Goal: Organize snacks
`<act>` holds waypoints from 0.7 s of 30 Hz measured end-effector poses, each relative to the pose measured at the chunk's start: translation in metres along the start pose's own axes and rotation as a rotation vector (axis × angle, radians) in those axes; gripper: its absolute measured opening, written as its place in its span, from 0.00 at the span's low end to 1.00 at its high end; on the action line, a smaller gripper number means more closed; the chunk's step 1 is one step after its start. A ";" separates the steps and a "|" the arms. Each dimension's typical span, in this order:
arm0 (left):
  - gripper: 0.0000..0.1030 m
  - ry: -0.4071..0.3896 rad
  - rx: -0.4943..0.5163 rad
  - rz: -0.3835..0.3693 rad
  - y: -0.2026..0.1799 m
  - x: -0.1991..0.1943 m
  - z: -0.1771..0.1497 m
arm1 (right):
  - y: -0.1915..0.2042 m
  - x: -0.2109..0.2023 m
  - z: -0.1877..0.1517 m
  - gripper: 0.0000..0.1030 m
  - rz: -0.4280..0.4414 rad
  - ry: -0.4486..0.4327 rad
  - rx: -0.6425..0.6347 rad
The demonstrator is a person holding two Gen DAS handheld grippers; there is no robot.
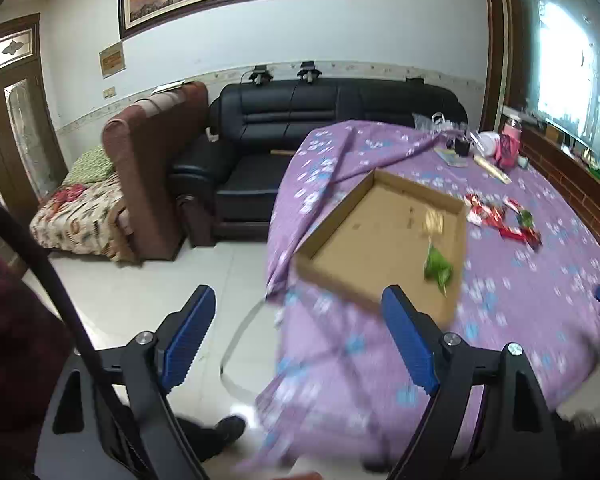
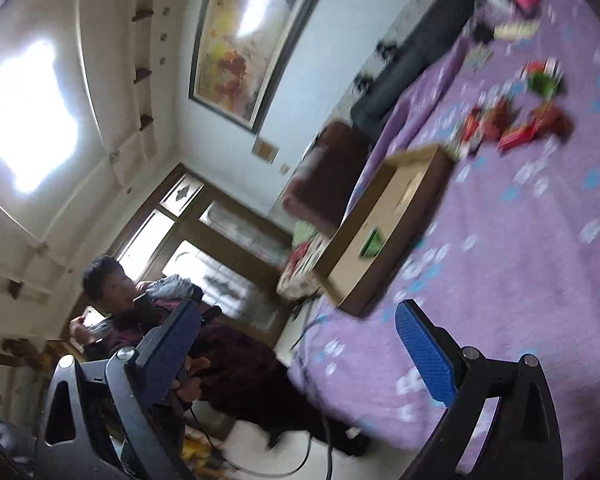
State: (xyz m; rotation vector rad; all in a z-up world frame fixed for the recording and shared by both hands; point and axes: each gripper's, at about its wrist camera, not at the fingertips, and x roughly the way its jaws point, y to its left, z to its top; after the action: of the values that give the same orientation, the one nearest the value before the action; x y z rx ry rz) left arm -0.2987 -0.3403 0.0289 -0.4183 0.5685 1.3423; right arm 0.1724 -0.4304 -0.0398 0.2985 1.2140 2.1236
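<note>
A shallow cardboard tray (image 1: 340, 216) (image 2: 404, 208) lies on a table under a purple flowered cloth (image 1: 520, 280) (image 2: 520, 220). Inside the tray sit a green snack packet (image 1: 438, 270) (image 2: 371, 244) and a pale yellowish packet (image 1: 432, 220). Red snack packets (image 1: 500, 218) (image 2: 508, 124) lie loose on the cloth beyond the tray, one green packet (image 2: 544, 82) among them. My left gripper (image 1: 300, 308) hangs open short of the tray's near corner, nothing between its blue pads. My right gripper (image 2: 300, 320) is open over the table's near edge, tilted, holding nothing.
A black leather sofa (image 1: 300, 128) and a brown armchair (image 1: 152, 168) stand beyond the table. A pink bottle (image 1: 508, 144) and small clutter sit at the far end of the cloth. A person in dark clothes (image 2: 220, 352) stands beside the table. A cable (image 1: 236, 344) lies on the white floor.
</note>
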 end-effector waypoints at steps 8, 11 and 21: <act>0.82 0.086 0.017 -0.122 -0.037 0.147 0.003 | 0.011 0.004 0.018 0.96 0.006 0.014 -0.081; 0.80 0.097 0.046 -0.180 -0.040 0.150 -0.001 | 0.003 -0.002 0.031 0.96 -0.033 -0.010 -0.078; 0.80 0.097 0.549 0.086 -0.033 0.067 -0.102 | -0.026 0.041 0.044 0.96 -0.033 0.023 0.008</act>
State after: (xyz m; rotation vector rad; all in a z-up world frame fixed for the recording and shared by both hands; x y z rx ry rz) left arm -0.2724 -0.3540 -0.0934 -0.0077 1.0099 1.1902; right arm 0.1744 -0.3645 -0.0427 0.2568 1.2323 2.0999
